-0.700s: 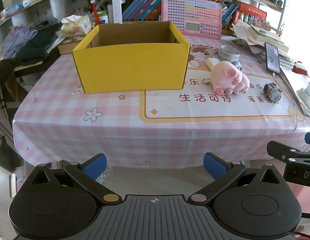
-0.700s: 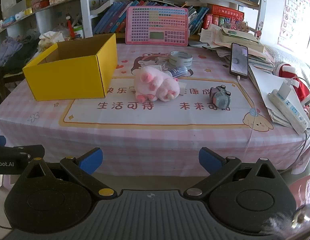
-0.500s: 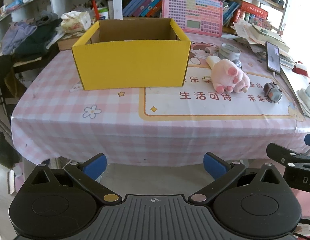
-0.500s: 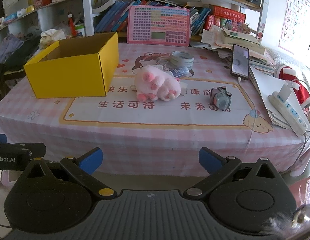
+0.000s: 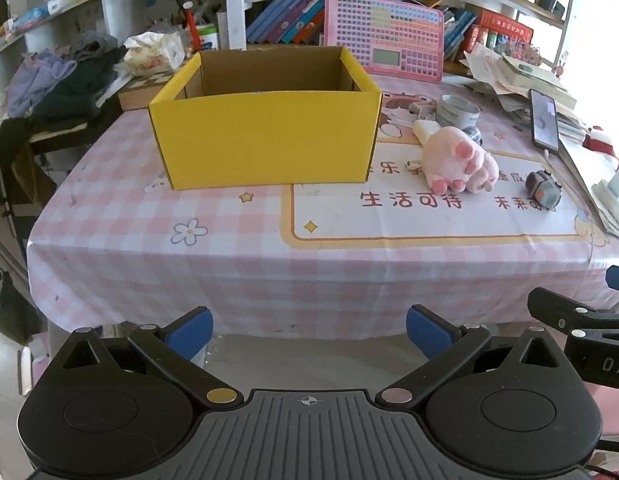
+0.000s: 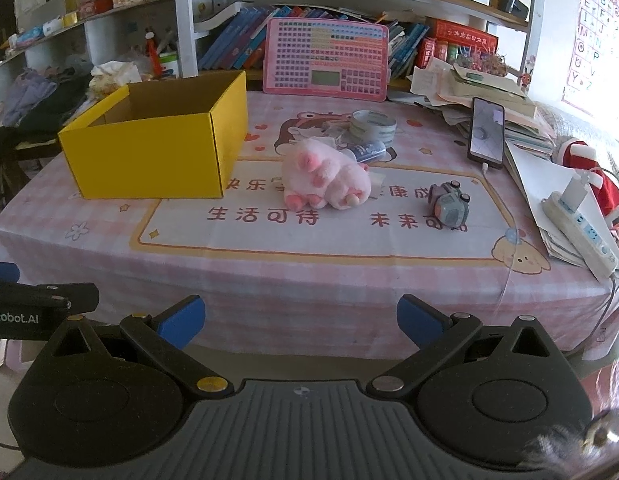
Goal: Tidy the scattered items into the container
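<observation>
Both tools hang short of the desk's near edge, above the floor, and neither touches anything. The left tool [image 5: 308,330] has its blue-tipped jaws spread wide with nothing between them; the right tool [image 6: 300,319] stands likewise, spread wide and carrying nothing. The desk [image 5: 237,248] is covered with a pink checked cloth bearing a white printed panel. The yellow cardboard box [image 5: 265,136] sits on the left part of the desk, open at the top; what shows of its inside is bare cardboard. To its right, on the printed panel, lies the pink plush paw [image 6: 325,180], near the box but apart from it, pads facing the cameras. Further right, well apart from the paw, sits the small grey toy [image 6: 449,202]. Behind the paw rests a roll of tape [image 6: 373,124], with a small blue-and-white item [image 6: 367,151] lying just beside the paw's far side; its kind cannot be told. A phone [image 6: 486,132] leans against a stack of papers at the desk's right side, and a white power strip [image 6: 581,232] lies near the right edge. A pink keyboard-style board [image 6: 325,60] stands upright at the back, before the bookshelf.
</observation>
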`<state>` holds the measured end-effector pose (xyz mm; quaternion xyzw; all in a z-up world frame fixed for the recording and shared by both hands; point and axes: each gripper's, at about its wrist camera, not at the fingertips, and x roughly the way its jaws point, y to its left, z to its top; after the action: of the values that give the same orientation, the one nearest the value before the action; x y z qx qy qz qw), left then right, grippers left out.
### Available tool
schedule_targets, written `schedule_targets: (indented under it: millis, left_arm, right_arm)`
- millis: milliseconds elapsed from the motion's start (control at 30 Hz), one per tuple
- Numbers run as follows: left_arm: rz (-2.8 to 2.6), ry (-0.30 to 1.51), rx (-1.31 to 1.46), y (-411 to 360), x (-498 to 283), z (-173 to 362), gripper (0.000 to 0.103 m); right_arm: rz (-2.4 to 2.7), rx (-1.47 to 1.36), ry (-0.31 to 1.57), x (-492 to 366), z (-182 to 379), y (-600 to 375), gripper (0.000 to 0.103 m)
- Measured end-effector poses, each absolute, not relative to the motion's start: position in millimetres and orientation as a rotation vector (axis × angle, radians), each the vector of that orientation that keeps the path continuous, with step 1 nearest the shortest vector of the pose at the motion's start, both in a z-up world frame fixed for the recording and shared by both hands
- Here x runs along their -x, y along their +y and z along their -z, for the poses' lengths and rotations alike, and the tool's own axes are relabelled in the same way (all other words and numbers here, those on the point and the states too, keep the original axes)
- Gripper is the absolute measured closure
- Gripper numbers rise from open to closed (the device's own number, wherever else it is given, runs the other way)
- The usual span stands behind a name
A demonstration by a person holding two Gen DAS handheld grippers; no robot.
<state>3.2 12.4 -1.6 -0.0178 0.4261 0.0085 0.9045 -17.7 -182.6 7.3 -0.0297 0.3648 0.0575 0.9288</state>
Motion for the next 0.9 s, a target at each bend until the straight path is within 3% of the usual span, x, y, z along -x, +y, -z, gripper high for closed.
schedule_targets:
  millis: [900]
  left_arm:
    - [0.003,0.845,-0.016,8.2,0.4,0.4,0.0]
  right_arm:
    - [-0.101,0.071,0.732,18.5,-7.9,-180.9,0.0]
